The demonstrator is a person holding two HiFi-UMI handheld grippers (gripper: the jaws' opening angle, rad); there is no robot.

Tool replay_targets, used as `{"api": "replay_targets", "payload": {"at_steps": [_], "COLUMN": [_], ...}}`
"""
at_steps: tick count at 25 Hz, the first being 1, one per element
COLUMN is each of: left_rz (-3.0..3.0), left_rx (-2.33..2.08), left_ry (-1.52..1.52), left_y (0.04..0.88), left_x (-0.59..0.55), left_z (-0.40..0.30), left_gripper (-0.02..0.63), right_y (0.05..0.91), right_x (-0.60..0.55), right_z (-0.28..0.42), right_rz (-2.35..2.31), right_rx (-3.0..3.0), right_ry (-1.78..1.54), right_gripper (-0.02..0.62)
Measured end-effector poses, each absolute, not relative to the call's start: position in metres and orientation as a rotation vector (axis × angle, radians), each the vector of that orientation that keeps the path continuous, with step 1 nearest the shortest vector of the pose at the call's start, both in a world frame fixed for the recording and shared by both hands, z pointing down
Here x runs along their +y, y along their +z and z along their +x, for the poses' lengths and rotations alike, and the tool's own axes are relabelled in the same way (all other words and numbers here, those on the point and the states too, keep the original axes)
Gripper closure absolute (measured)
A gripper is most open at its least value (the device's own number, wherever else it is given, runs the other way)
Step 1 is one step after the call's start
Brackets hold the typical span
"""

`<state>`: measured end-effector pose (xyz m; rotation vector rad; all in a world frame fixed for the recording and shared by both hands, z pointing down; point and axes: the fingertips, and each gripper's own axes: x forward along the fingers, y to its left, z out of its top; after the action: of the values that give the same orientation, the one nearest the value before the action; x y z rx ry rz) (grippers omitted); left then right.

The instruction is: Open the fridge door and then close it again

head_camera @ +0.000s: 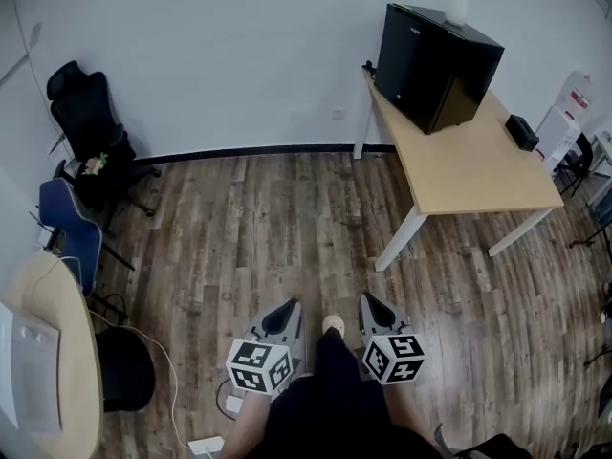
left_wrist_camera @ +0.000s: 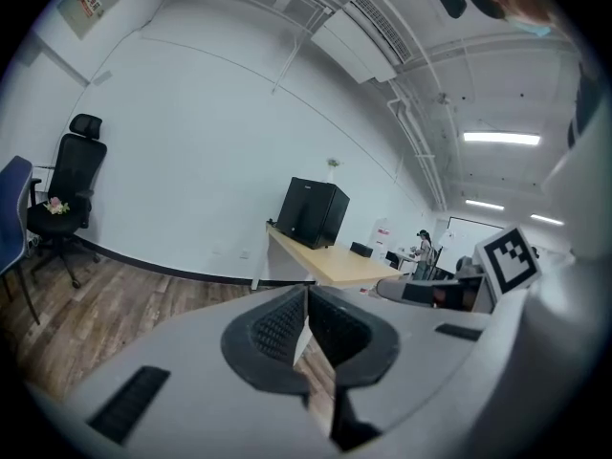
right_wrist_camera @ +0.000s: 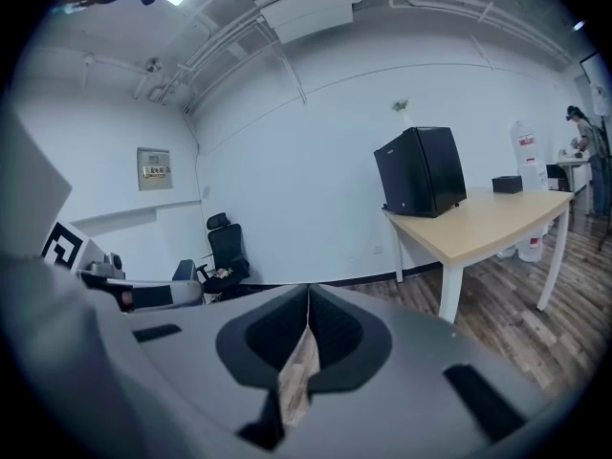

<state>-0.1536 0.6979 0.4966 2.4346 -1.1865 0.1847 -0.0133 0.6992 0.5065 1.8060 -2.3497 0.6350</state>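
Observation:
A small black fridge [head_camera: 435, 65] stands with its door closed at the far end of a light wooden table [head_camera: 473, 165]; it shows too in the left gripper view as the fridge [left_wrist_camera: 313, 211] and in the right gripper view as the fridge [right_wrist_camera: 421, 172]. My left gripper [head_camera: 284, 316] and right gripper [head_camera: 371, 309] hang low over the wooden floor, side by side, far short of the table. Both are shut, with nothing between the jaws. The left gripper [left_wrist_camera: 306, 295] and the right gripper [right_wrist_camera: 308, 295] show tips that meet.
A white vase [head_camera: 460, 4] sits on top of the fridge. A black box [head_camera: 522, 132] lies on the table's right side. A black office chair [head_camera: 91, 127] and a blue chair [head_camera: 67, 228] stand at the left. A round table [head_camera: 67, 352] and floor cables [head_camera: 196, 419] are near left.

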Motion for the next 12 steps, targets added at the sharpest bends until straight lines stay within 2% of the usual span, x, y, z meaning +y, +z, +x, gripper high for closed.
{"api": "replay_targets", "payload": {"at_steps": [12], "left_rz": [2.501], "left_rx": [-1.182], "left_ry": [0.184], "left_y": [0.475], "left_x": [0.566], "left_z": [-0.099], "left_gripper": [0.594], "right_y": [0.484], "right_x": [0.568], "right_z": [0.029], "right_rz": [1.779], "right_rx": [-2.389], "right_ry": [0.541], "right_gripper": [0.604]}}
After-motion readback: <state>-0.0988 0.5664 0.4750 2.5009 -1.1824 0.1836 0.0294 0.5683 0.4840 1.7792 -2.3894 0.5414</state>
